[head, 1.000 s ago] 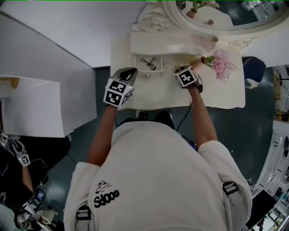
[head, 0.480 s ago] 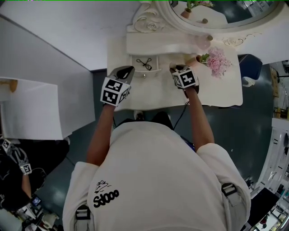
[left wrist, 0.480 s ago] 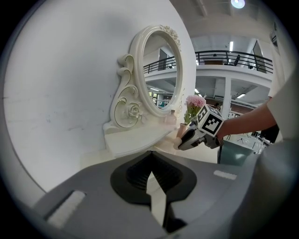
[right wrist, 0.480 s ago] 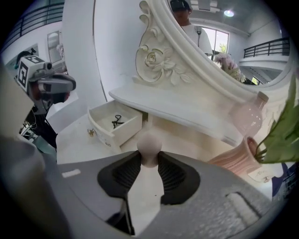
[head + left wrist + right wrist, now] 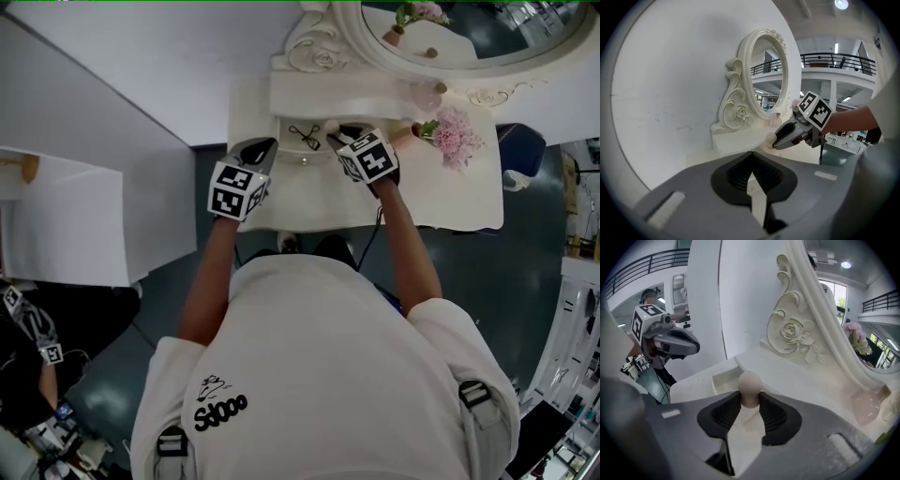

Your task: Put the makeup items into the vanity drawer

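Observation:
The vanity drawer [image 5: 302, 156] stands pulled open, with a black eyelash curler [image 5: 305, 134] lying in it. In the right gripper view, a beige, egg-shaped makeup sponge [image 5: 750, 382] is pinched between the pads of my right gripper [image 5: 750, 398]. Its jaws are opening with the sponge still between them. In the head view that gripper [image 5: 336, 132] hangs over the drawer's right end. My left gripper [image 5: 268, 145] hovers at the drawer's left front corner. It is shut with nothing in it [image 5: 751, 154]. The left gripper view shows the sponge [image 5: 769, 138] at the other gripper's tip.
A cream vanity table [image 5: 441, 202] carries an oval mirror [image 5: 450, 28] in a carved frame, a pink bottle [image 5: 427, 94] and a pot of pink flowers [image 5: 457, 136] at the right. A white wall stands behind and a white panel [image 5: 56, 225] to the left.
My right gripper has moved left with the sponge, from beside the flowers to above the open drawer. The left gripper has barely moved.

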The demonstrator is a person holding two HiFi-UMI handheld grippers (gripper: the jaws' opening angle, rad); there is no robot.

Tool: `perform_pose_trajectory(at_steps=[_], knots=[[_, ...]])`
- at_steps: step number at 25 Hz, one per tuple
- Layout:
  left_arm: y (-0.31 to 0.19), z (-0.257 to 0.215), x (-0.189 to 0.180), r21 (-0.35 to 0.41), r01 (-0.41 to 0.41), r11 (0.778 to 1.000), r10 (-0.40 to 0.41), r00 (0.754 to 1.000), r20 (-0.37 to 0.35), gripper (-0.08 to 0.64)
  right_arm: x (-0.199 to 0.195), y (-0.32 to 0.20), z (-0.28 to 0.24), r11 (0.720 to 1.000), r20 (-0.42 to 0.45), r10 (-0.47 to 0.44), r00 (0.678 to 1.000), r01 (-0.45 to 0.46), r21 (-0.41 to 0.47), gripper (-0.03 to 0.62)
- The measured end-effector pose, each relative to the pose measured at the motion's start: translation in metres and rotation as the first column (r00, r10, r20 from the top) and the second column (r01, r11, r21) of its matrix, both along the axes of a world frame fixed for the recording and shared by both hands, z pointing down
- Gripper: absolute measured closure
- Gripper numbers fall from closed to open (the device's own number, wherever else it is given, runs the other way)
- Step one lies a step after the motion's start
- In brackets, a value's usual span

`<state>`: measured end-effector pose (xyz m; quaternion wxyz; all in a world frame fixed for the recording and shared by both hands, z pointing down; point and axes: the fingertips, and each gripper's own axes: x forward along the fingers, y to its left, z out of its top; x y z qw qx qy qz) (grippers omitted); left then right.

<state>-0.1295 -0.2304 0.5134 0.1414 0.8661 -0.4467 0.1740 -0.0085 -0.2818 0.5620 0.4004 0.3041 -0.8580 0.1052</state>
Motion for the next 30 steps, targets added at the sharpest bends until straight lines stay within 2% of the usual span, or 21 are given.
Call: perform_pose_trajectory(at_steps=[8, 11, 20, 30], knots=[[0.007, 0.004, -0.025, -0.012, 0.06, 0.998, -0.06, 0.998, -0.001, 0.541, -0.047, 0.008, 0.017, 0.99, -0.055, -0.137, 0.989, 0.134, -0.049, 0.455], [0.009, 0.007, -0.031, -0.019, 0.072, 0.997, -0.072, 0.997, -0.002, 0.541, -0.063, 0.011, 0.022, 0.982, -0.052, -0.177, 0.983, 0.174, -0.069, 0.449], [0.008, 0.01, -0.044, -0.028, 0.107, 0.994, -0.108, 0.994, -0.01, 0.541, -0.077, 0.015, 0.033, 0.974, -0.034, -0.188, 0.982, 0.183, -0.131, 0.436], [0.008, 0.01, -0.035, -0.031, 0.098, 0.995, -0.098, 0.995, -0.01, 0.541, -0.067, 0.012, 0.022, 0.984, -0.019, -0.163, 0.986, 0.161, -0.081, 0.436]])
